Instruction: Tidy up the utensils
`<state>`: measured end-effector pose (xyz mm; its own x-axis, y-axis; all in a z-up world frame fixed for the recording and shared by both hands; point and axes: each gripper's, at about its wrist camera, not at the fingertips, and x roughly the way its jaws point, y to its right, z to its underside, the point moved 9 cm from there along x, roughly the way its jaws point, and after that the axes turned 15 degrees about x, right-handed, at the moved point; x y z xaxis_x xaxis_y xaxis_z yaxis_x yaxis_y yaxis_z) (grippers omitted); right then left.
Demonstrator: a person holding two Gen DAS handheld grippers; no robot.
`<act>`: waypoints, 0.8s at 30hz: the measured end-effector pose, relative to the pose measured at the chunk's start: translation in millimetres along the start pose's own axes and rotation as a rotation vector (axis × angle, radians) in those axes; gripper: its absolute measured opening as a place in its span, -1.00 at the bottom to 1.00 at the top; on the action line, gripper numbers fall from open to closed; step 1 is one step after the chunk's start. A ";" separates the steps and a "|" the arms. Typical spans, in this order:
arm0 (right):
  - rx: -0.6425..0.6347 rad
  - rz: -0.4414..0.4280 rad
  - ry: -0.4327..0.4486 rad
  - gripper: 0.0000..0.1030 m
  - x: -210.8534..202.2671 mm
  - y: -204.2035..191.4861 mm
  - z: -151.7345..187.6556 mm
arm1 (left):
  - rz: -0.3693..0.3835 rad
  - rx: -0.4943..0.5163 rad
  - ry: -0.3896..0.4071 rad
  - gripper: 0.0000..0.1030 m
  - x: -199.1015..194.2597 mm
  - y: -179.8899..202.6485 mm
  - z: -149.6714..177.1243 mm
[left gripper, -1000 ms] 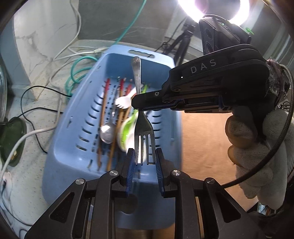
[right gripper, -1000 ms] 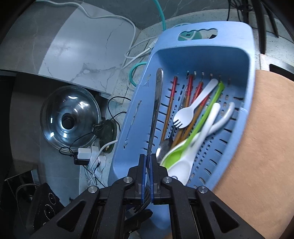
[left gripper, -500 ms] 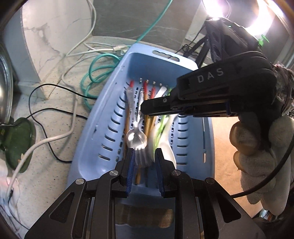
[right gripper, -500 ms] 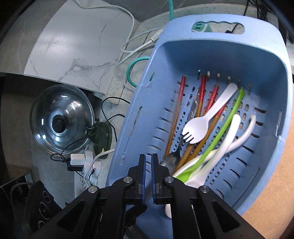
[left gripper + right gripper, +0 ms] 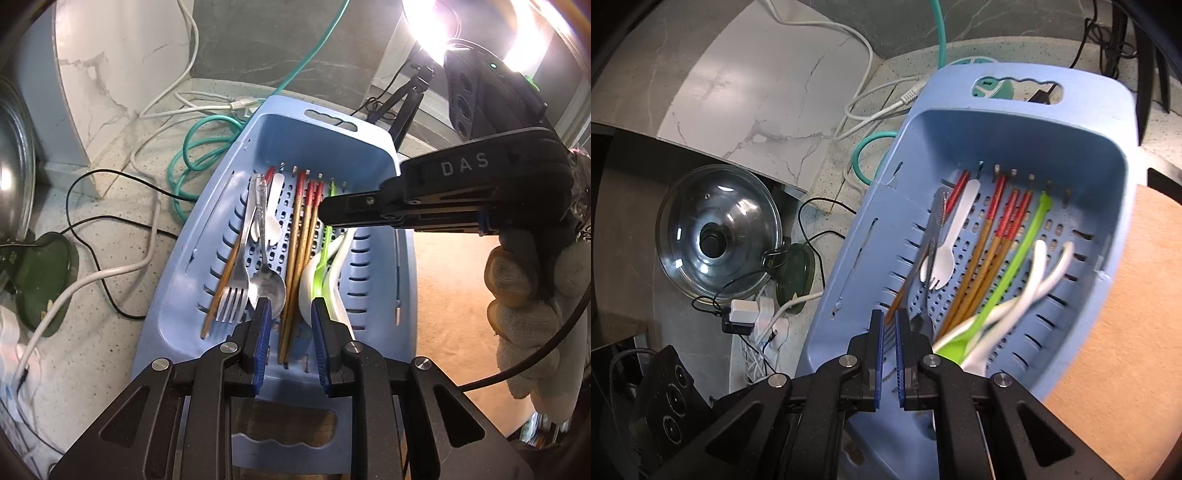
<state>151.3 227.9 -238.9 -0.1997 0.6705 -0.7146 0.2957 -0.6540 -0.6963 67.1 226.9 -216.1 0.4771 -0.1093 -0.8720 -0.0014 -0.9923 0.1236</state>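
Observation:
A blue slotted basket (image 5: pixel 332 122) (image 5: pixel 1034 140) holds the utensils. A metal fork (image 5: pixel 232 302) and a metal spoon (image 5: pixel 267 290) lie side by side along its left side, next to a small white plastic fork (image 5: pixel 945 254). Red-tipped chopsticks (image 5: pixel 303 236) (image 5: pixel 990 236) fill the middle. A green spoon (image 5: pixel 1015 254) and white spoons (image 5: pixel 1039 269) lie on the right, blurred in the right wrist view. My left gripper (image 5: pixel 290 317) hovers over the basket's near end, open, nothing between its pads. My right gripper (image 5: pixel 325 214) (image 5: pixel 890 332) hangs above the basket, shut and empty.
A gloved hand (image 5: pixel 528 295) grips the right tool. Teal (image 5: pixel 207 147) and white cables (image 5: pixel 110 273) lie on the speckled floor left of the basket. A glass pot lid (image 5: pixel 716 236) and a power adapter (image 5: pixel 746 310) sit further left. An orange-brown tabletop (image 5: pixel 454 295) is on the right.
The right gripper held the metal fork upright, tines between my left pads; it let go and the fork now lies in the basket beside the spoon. The spoons on the right have shifted.

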 end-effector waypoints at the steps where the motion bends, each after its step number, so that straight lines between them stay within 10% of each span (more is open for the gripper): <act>1: -0.003 0.002 0.005 -0.87 -3.3 1.3 1.0 | -0.003 0.000 0.002 -0.60 -1.7 1.9 -0.3; 12: -0.081 0.039 0.064 -0.80 -46.8 12.6 16.2 | -0.046 -0.013 0.033 -0.59 -20.6 16.3 -2.5; 24: -0.224 0.112 0.203 0.05 -97.2 14.9 36.2 | -0.117 -0.024 0.077 0.29 -46.4 30.6 -4.6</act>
<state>141.3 140.3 -182.3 0.0292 0.6698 -0.7419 0.5082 -0.6491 -0.5661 48.9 201.8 -169.8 0.5386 0.0128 -0.8425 0.0786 -0.9963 0.0352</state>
